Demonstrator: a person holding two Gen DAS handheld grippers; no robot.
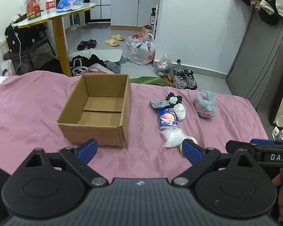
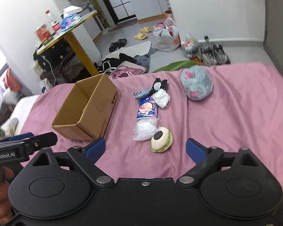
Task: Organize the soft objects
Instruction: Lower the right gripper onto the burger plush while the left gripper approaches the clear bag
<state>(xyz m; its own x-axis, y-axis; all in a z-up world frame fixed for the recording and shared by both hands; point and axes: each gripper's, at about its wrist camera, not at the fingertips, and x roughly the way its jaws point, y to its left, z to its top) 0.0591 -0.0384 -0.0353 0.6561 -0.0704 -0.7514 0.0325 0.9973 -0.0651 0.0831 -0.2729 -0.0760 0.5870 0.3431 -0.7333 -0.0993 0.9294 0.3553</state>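
Six soft things lie in a loose row on the bed's pink sheet (image 1: pixel 28 101), right of the open cardboard box (image 1: pixel 96 111): a grey plush slipper (image 1: pixel 205 104) nearest the far edge, a black-and-grey cloth piece (image 1: pixel 168 100), a white wad (image 1: pixel 179 111), a tissue pack (image 1: pixel 167 120), a clear crinkled bag (image 1: pixel 172 137), and a round eye plush (image 2: pixel 161 139) closest. Both the left tongs (image 1: pixel 139 150) and right tongs (image 2: pixel 146 147) stand open over the near edge, gripping nothing.

Left gripper (image 1: pixel 139 150) and right gripper (image 2: pixel 145 147): both angled downward, jaws spread wide, nothing between the blue pads
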